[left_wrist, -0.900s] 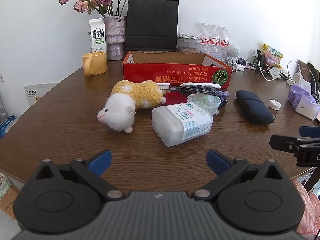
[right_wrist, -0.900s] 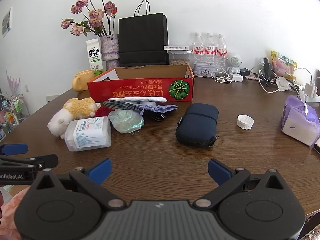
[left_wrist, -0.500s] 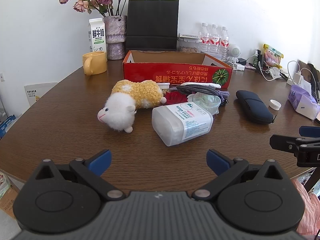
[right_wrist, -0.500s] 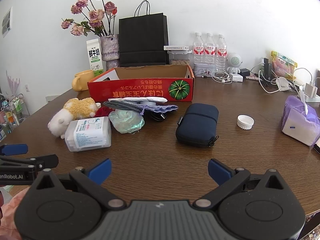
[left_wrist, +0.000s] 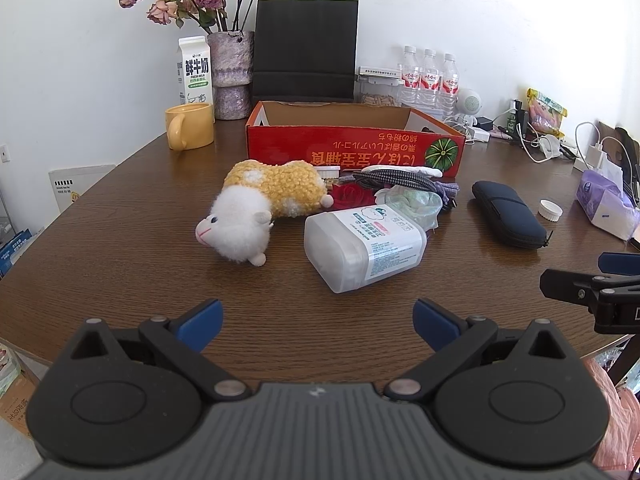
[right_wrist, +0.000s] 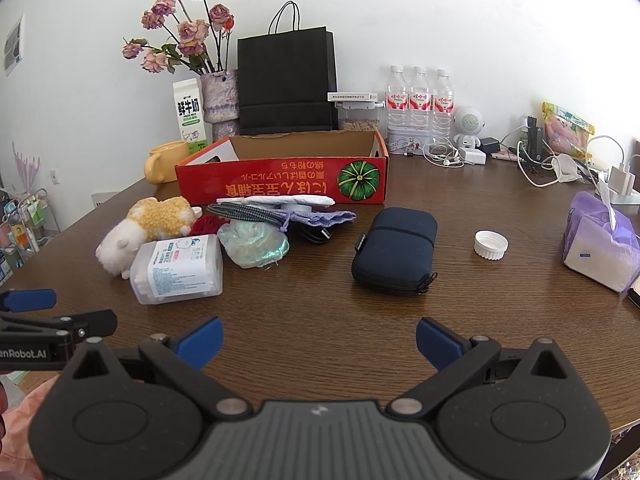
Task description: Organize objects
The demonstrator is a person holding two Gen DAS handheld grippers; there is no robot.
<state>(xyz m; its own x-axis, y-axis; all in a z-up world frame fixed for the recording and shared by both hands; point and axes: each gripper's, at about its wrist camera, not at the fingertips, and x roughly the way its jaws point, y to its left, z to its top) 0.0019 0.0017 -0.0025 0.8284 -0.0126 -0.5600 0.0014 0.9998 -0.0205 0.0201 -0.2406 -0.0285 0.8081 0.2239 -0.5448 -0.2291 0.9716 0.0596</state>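
Spanning both views, the brown table (left_wrist: 120, 240) has bare wood along its near edge, where the left gripper (left_wrist: 318, 322) and right gripper (right_wrist: 319, 340) hover, jaws spread wide, empty. The red box (right_wrist: 280, 184) sits behind the clutter. The plush sheep (left_wrist: 256, 208), white container (left_wrist: 360, 244) and navy case (right_wrist: 394, 248) lie apart.

milk carton (left_wrist: 193, 71): "FRESH MILK" | left tool (right_wrist: 28, 354): "nRobot.AI"
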